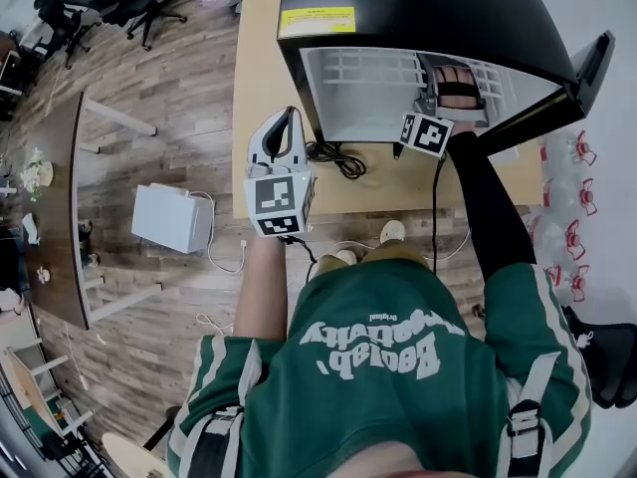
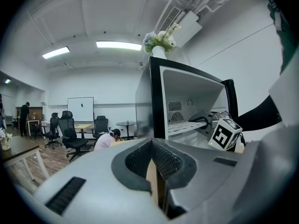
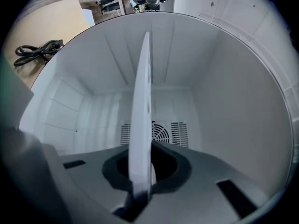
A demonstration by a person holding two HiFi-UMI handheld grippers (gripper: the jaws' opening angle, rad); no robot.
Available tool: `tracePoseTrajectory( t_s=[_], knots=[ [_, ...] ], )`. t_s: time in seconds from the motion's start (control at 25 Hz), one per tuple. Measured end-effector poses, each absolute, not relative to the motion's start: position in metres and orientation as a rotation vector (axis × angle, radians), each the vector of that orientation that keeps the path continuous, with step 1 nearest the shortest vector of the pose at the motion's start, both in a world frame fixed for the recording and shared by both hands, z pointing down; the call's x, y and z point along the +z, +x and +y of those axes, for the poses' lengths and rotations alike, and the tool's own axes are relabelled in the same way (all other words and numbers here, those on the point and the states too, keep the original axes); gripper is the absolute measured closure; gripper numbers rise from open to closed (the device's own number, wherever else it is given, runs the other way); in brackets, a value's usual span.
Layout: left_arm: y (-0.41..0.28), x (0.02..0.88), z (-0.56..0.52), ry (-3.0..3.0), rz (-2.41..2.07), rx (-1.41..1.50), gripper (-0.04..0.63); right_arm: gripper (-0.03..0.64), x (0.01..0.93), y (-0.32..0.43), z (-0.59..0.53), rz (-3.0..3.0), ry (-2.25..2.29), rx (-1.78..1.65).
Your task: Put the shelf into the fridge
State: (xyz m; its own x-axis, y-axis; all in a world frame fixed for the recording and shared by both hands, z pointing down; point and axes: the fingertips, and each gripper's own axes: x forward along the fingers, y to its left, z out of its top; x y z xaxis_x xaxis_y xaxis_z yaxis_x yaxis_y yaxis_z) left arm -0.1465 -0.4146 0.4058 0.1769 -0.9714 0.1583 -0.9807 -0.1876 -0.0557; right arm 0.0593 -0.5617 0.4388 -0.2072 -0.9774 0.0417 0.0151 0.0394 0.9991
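the white shelf (image 3: 142, 101) stands edge-on inside the open fridge (image 1: 418, 8), clamped between the jaws of the right gripper (image 3: 140, 190), while the left gripper (image 2: 156, 171) hangs outside by the table (image 1: 259, 48), jaws pressed together, empty.

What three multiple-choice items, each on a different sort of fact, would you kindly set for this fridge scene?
1. Where is the right gripper relative to the fridge?
A. on top of it
B. inside it
C. behind it

2. What colour is the fridge's outer casing?
A. black
B. red
C. green

3. How do the right gripper's jaws stand?
A. wide apart, empty
B. shut, empty
C. shut on the shelf

Answers:
1 B: its own view shows the white interior all around it.
2 A: the head view shows the black top.
3 C: the white shelf's edge is pinched between them.
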Motion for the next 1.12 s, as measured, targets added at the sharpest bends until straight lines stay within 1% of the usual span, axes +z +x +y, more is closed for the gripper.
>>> tracePoseTrajectory(
  t_s=[0.16,0.2,0.24,0.28,0.56,0.76,0.96,1.12],
  knots=[
    [-0.143,0.406,-0.412,2.379,-1.955,0.239,0.595,0.568,0.442,0.060,-0.561,-1.396,1.047,-1.299],
    [-0.142,0.405,-0.412,2.383,-1.952,0.239,0.595,0.543,0.444,0.059,-0.560,-1.409,1.033,-1.281],
    [-0.142,0.403,-0.411,2.386,-1.948,0.239,0.595,0.501,0.445,0.058,-0.559,-1.422,1.018,-1.268],
    [-0.141,0.402,-0.410,2.391,-1.945,0.238,0.595,0.479,0.445,0.056,-0.556,-1.439,1.011,-1.261],
    [-0.135,0.396,-0.403,2.441,-1.918,0.242,0.595,0.453,0.442,0.045,-0.517,-1.514,1.039,-1.234],
    [-0.129,0.385,-0.399,2.509,-1.897,0.217,0.595,0.440,0.423,0.048,-0.489,-1.571,1.148,-1.172],
    [-0.119,0.374,-0.390,2.542,-1.858,0.183,0.595,0.437,0.415,0.057,-0.462,-1.662,1.242,-1.035],
    [-0.108,0.366,-0.379,2.569,-1.812,0.153,0.595,0.419,0.405,0.064,-0.437,-1.773,1.340,-0.895]
  ],
)
